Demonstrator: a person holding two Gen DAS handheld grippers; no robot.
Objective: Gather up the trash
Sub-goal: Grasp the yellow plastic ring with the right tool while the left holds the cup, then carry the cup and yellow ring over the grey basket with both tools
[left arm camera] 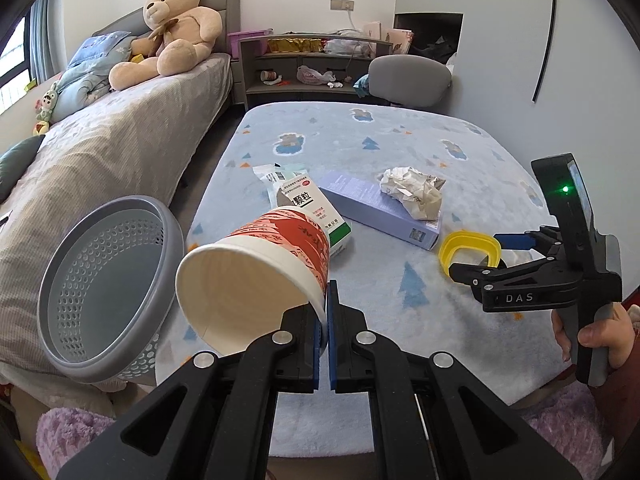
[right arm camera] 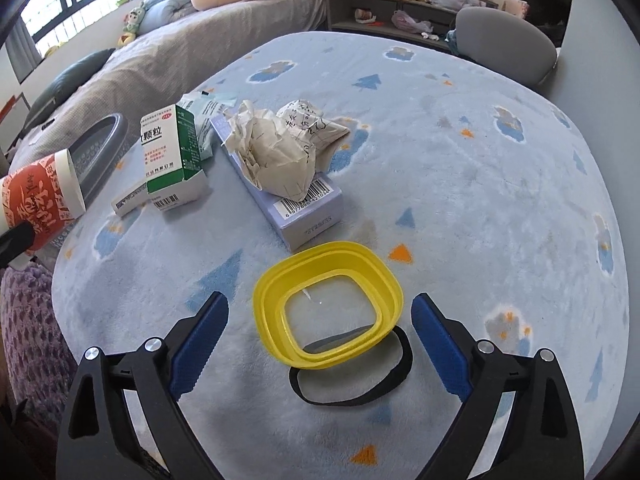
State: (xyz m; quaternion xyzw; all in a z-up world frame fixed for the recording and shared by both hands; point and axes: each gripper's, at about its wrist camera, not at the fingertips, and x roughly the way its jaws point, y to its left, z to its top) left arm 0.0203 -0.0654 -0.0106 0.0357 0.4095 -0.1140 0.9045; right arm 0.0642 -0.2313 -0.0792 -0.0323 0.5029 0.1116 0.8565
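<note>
paper cup [left arm camera: 256, 276] pinched at its rim by left gripper [left arm camera: 325, 320] – right gripper [right arm camera: 320, 344] spread wide, straddling yellow ring [right arm camera: 326, 308]

the left gripper [left arm camera: 325, 312] is black angular plastic, two arms branching forward with triangular cut-outs, round silver screw heads at each pivot. its fingers [left arm camera: 333, 344] carry ribbed blue pads on their inner faces. the right gripper [right arm camera: 320, 344] is the same build: black arms, silver screws, toothed blue pads. seen from the left, its body bears pale letters "das", and at two o'clock above them a small green light glows on a dark upright block with a screen. the hand [left arm camera: 600, 336] wraps a grey handle.
</note>
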